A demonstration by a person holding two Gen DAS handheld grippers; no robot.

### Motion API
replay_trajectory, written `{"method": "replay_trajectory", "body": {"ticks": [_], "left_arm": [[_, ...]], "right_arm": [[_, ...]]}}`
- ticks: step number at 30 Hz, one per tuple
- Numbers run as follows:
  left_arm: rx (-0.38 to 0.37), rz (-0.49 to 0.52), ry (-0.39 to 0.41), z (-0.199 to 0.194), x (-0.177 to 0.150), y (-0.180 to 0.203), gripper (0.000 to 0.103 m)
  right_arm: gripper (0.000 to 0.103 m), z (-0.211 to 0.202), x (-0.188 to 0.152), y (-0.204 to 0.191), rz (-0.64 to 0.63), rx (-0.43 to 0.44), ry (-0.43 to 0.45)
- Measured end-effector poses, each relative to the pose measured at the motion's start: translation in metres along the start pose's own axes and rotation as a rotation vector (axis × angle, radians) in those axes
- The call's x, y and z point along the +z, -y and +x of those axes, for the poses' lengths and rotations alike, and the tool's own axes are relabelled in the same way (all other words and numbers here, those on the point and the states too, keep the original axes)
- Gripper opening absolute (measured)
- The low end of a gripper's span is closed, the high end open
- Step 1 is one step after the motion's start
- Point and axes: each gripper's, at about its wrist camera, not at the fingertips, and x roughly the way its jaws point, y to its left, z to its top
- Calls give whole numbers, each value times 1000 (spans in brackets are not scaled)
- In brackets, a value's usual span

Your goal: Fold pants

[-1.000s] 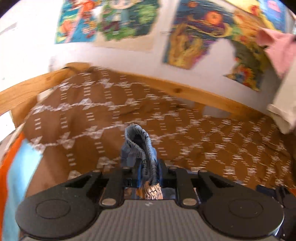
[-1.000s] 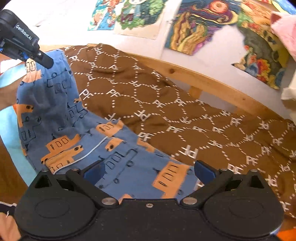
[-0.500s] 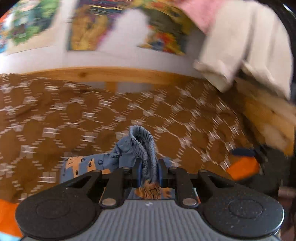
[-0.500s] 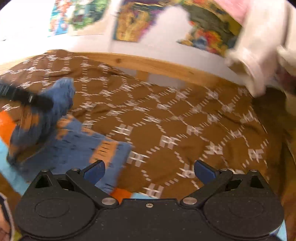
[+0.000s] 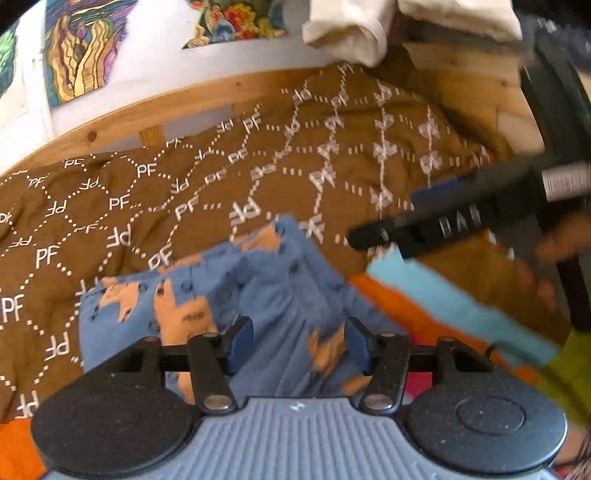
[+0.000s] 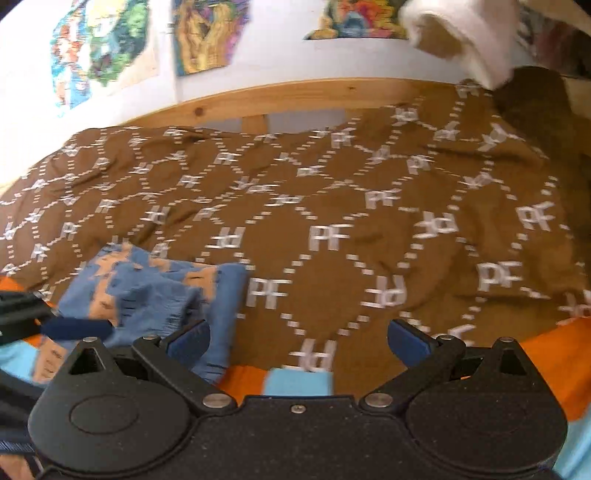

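Observation:
The blue pants [image 5: 221, 295] with orange truck prints lie bunched on the brown patterned blanket [image 5: 184, 177]. My left gripper [image 5: 297, 343] is open right over them, its blue pads apart with loose cloth between. In the right wrist view the pants [image 6: 155, 291] lie at the lower left. My right gripper [image 6: 299, 338] is open and empty over the blanket [image 6: 332, 206], to the right of the pants. The right gripper also shows as a black bar in the left wrist view [image 5: 443, 221], and the left gripper's finger shows at the left edge of the right wrist view [image 6: 74, 326].
A wooden bed rail [image 6: 295, 96] runs behind the blanket, with posters [image 6: 207, 33] on the white wall. White towels [image 5: 351, 29] hang at the upper right. An orange and light blue sheet [image 5: 443, 306] lies at the blanket's near edge.
My left gripper carried the waistband rightward, lowered it onto the pants and opened, letting go. The right gripper swung right, away from the pants, still open.

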Motion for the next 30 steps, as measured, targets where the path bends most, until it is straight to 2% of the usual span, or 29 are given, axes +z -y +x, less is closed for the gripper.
{"method": "replay_trajectory", "body": {"ticks": [7, 11, 15, 17, 18, 20, 24, 27, 30], "left_arm": [[8, 81, -19, -3, -11, 7, 58], [-4, 61, -30, -1, -10, 5, 58], [-5, 28, -44, 2, -9, 1, 58], [-6, 34, -47, 2, -9, 0, 58], [-5, 37, -48, 2, -9, 0, 57], [-12, 41, -51, 2, -9, 1, 52], [-22, 59, -51, 2, -10, 4, 35], [-19, 58, -47, 1, -10, 5, 21], [-23, 25, -48, -2, -8, 1, 12]], "right_arm": [[82, 15, -4, -29, -54, 124, 15], [66, 24, -3, -32, -12, 174, 29], [54, 29, -3, -34, 26, 205, 30], [40, 33, -3, -35, 31, 218, 18], [38, 35, -4, -35, 34, 222, 14], [32, 37, -5, -36, 36, 232, 5], [28, 37, -6, -34, 52, 237, -2], [18, 37, -7, -30, 76, 236, -7], [10, 37, -7, -30, 90, 227, -8]]}}
